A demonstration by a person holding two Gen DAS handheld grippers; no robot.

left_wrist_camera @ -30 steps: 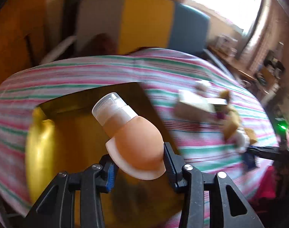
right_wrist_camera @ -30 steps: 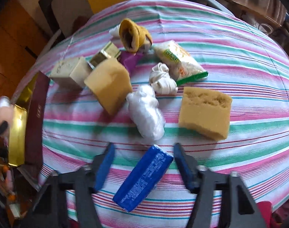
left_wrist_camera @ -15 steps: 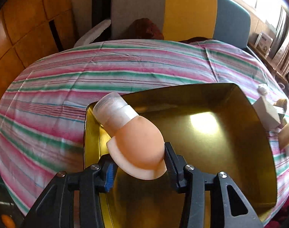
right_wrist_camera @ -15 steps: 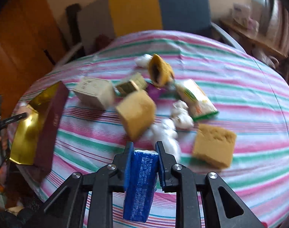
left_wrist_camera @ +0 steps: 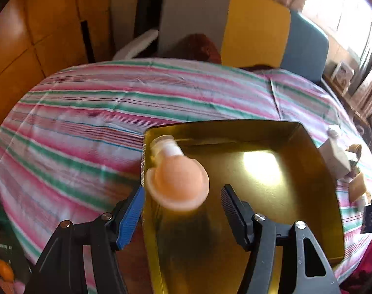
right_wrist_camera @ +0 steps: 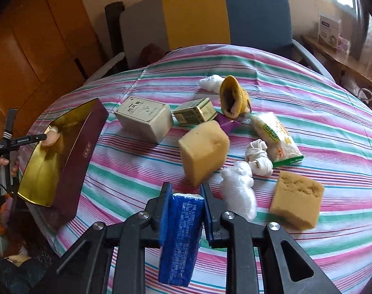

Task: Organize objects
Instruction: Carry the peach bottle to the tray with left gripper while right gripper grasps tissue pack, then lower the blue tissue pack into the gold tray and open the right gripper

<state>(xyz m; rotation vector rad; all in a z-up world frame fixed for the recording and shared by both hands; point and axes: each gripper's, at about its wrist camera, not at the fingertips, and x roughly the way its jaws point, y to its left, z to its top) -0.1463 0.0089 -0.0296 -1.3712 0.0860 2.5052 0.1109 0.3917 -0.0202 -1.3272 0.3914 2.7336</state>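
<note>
My left gripper (left_wrist_camera: 182,196) is open above the gold-lined box (left_wrist_camera: 318,161). A peach squeeze bottle (left_wrist_camera: 177,183) with a clear cap sits between the spread fingers, touching neither, over the box's near left corner. My right gripper (right_wrist_camera: 184,203) is shut on a blue packet (right_wrist_camera: 181,235) and holds it above the striped tablecloth. In the right wrist view the box (right_wrist_camera: 85,147) has maroon outer walls and stands at the table's left edge, with the left gripper (right_wrist_camera: 42,136) and the bottle (right_wrist_camera: 52,137) over it.
On the cloth lie two yellow sponges (right_wrist_camera: 203,150) (right_wrist_camera: 296,198), a white carton (right_wrist_camera: 144,117), a small gold-green box (right_wrist_camera: 195,111), a snack bag (right_wrist_camera: 275,134), a white knotted cloth (right_wrist_camera: 258,156), a plastic wad (right_wrist_camera: 238,191) and a yellow sock (right_wrist_camera: 232,98). Chairs (right_wrist_camera: 198,12) stand behind the table.
My left gripper has opened and let go of the peach bottle, which now sits lower in the box. My right gripper closed on the blue packet and lifted it.
</note>
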